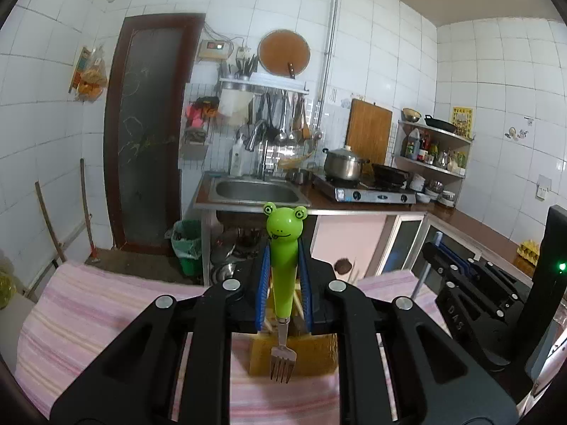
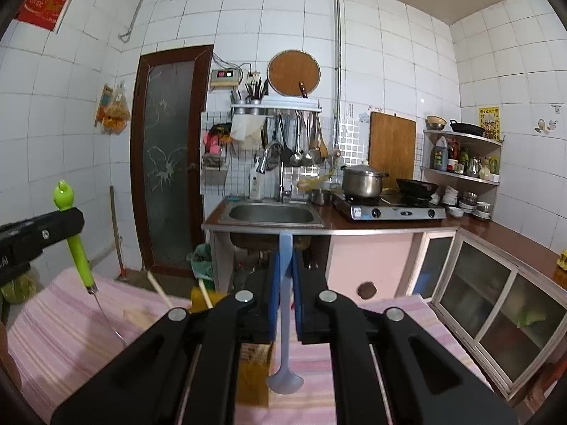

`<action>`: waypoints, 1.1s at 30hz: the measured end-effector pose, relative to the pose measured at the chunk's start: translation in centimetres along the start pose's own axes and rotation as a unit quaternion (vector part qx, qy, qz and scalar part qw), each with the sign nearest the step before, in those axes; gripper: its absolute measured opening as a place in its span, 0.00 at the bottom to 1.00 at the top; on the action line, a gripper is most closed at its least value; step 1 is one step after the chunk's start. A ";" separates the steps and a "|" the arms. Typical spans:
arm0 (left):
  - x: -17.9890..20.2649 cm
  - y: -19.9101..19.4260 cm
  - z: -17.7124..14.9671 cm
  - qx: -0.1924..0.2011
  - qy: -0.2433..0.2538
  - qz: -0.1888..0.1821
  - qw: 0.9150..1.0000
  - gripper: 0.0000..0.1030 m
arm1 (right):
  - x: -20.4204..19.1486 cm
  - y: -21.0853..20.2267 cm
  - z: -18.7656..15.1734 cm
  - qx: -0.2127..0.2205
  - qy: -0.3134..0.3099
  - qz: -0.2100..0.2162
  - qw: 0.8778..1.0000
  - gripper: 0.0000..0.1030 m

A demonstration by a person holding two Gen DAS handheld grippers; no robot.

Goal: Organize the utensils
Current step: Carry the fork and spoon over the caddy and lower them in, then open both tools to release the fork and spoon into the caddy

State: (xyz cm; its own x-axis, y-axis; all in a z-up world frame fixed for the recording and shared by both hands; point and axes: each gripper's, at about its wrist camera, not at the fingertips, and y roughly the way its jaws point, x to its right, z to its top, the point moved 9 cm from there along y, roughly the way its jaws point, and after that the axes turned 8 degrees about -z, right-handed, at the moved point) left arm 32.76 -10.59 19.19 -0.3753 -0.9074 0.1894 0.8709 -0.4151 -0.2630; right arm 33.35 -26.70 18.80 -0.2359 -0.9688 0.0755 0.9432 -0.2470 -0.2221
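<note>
Holding both utensils tines- and bowl-down, you are readying them for the yellow holder (image 1: 312, 354) below: your left gripper (image 1: 283, 283) is clamping the frog fork (image 1: 282, 248), your right gripper (image 2: 284, 301) is pinching the blue spoon (image 2: 284, 318) above the pink cloth (image 1: 106, 318).

— White tiled walls (image 2: 389, 53) all round, grey grout lines. Dark wooden door (image 2: 170, 163) with frosted glass at the left.

— Steel sink (image 2: 271, 214) set in a brown counter (image 2: 496, 228), tap behind. Two-burner stove (image 2: 389, 210) to its right, carrying a steel pot (image 2: 363, 179) and a black wok (image 2: 416, 187).

— Hanging ladles on a wire rack (image 2: 276, 106), round board (image 2: 294, 72) above, wooden cutting board (image 2: 391, 145) leaning on the wall.

— Corner shelf (image 2: 460, 173) crowded with bottles. Glass-fronted cabinets (image 2: 496, 308) below. Green-lined bin (image 1: 186, 244) under the sink.
</note>
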 end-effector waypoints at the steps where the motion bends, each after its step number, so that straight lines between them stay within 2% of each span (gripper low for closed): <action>1: 0.0 0.6 0.6 0.003 -0.001 -0.002 1.000 0.14 | -0.1 0.5 0.6 0.002 0.000 0.001 1.000 0.07; 6: -0.1 3.6 1.6 0.008 0.004 0.000 1.000 0.14 | -1.4 3.4 2.4 0.009 0.002 0.012 1.000 0.07; 10: -0.8 7.1 0.5 -0.003 0.002 0.001 1.000 0.14 | -2.6 5.3 1.6 -0.001 0.009 0.029 1.000 0.07; 18: -3.3 11.9 -4.3 -0.054 -0.017 0.009 0.998 0.14 | -3.7 9.5 -3.3 -0.052 0.013 0.048 0.997 0.07; 22: -4.4 12.5 -6.2 -0.071 -0.019 0.017 0.997 0.14 | -3.6 10.9 -5.9 -0.084 0.010 0.046 0.995 0.07; 25: -4.9 11.8 -6.4 -0.077 -0.020 0.022 0.997 0.17 | -3.7 11.4 -7.5 -0.112 0.007 0.050 0.992 0.08; 26: -5.0 11.4 -6.4 -0.081 -0.021 0.025 0.996 0.24 | -3.5 11.4 -7.7 -0.115 0.004 0.045 0.992 0.09; 27: -5.1 10.7 -6.2 -0.082 -0.023 0.025 0.996 0.36 | -3.0 11.1 -7.8 -0.117 0.000 0.032 0.993 0.15; 28: -5.2 9.8 -6.0 -0.076 -0.024 0.029 0.996 0.43 | -2.6 10.7 -7.9 -0.119 0.001 0.026 0.993 0.25; 29: -5.2 8.8 -5.6 -0.067 -0.023 0.035 0.997 0.59 | -2.1 10.2 -7.7 -0.120 0.006 0.025 0.992 0.54; 30: -5.2 7.4 -5.2 -0.054 -0.021 0.041 0.997 0.71 | -1.2 9.0 -7.5 -0.115 0.013 0.020 0.993 0.67; 33: -5.1 3.7 -4.7 -0.032 -0.012 0.053 0.998 0.91 | 0.7 6.4 -7.2 -0.111 0.009 -0.003 0.994 0.69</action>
State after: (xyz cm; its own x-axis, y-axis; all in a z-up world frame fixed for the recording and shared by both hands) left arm 36.44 -7.78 12.81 -0.2738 -0.9448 0.1800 0.8829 -0.3212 -0.3426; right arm 37.49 -29.08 10.44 -0.2471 -0.9670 0.0612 0.8672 -0.2489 -0.4313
